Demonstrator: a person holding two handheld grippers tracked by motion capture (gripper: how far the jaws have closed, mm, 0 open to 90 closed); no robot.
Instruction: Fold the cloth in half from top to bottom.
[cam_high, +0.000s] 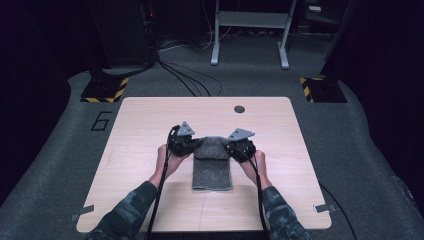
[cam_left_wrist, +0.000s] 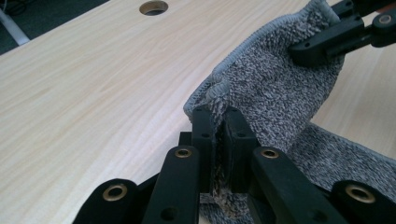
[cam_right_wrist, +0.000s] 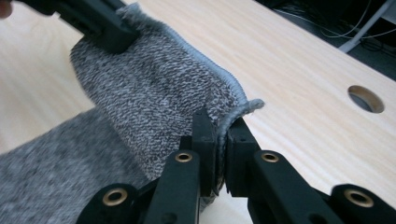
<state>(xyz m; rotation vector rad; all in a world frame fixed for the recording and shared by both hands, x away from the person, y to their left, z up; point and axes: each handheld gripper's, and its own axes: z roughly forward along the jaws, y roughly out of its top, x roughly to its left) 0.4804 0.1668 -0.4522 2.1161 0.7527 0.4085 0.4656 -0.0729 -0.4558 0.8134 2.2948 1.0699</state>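
Observation:
A grey knitted towel (cam_high: 212, 167) lies mid-table, its far end lifted and curling back toward the person. My left gripper (cam_high: 186, 143) is shut on the towel's far left corner; the left gripper view has the cloth (cam_left_wrist: 271, 88) pinched between its jaws, my left gripper (cam_left_wrist: 219, 128) low in the centre. My right gripper (cam_high: 241, 147) is shut on the far right corner. In the right gripper view the towel (cam_right_wrist: 154, 93) rises from my right gripper (cam_right_wrist: 220, 135), with the hemmed edge caught between the jaws. Each gripper view has the other gripper clamped on the opposite corner.
The wooden table (cam_high: 145, 130) has a round cable hole (cam_high: 239, 109) near its far edge. Cables (cam_high: 192, 82) run across the grey floor behind it, near a metal stand (cam_high: 250, 30). Yellow-black striped bases (cam_high: 104, 90) sit at both far corners.

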